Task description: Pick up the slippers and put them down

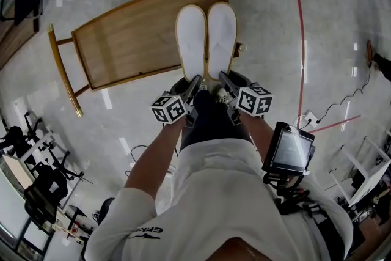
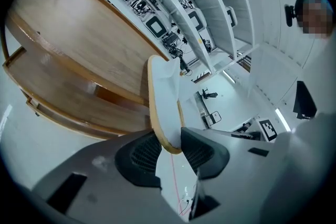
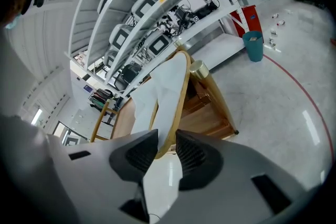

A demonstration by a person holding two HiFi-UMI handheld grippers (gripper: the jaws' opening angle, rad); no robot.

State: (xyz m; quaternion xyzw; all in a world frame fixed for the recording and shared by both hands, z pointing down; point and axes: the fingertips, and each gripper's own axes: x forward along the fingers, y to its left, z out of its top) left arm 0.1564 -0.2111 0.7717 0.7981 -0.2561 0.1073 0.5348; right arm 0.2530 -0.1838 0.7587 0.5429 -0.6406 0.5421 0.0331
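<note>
Only the head view shows both slippers (image 1: 191,40), the left tool (image 1: 193,84) and right tool (image 1: 223,81) each clamping one.

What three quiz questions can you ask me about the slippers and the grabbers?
1. True or false: the left gripper is empty.
2. Fill in: the right slipper, held in the right gripper, is mostly ____.
3. In the head view, what shows beneath it? A: a wooden rack. B: a sofa. C: a bathtub.
Key: 1 false, it is shut on the left slipper. 2 white. 3 A.
</note>
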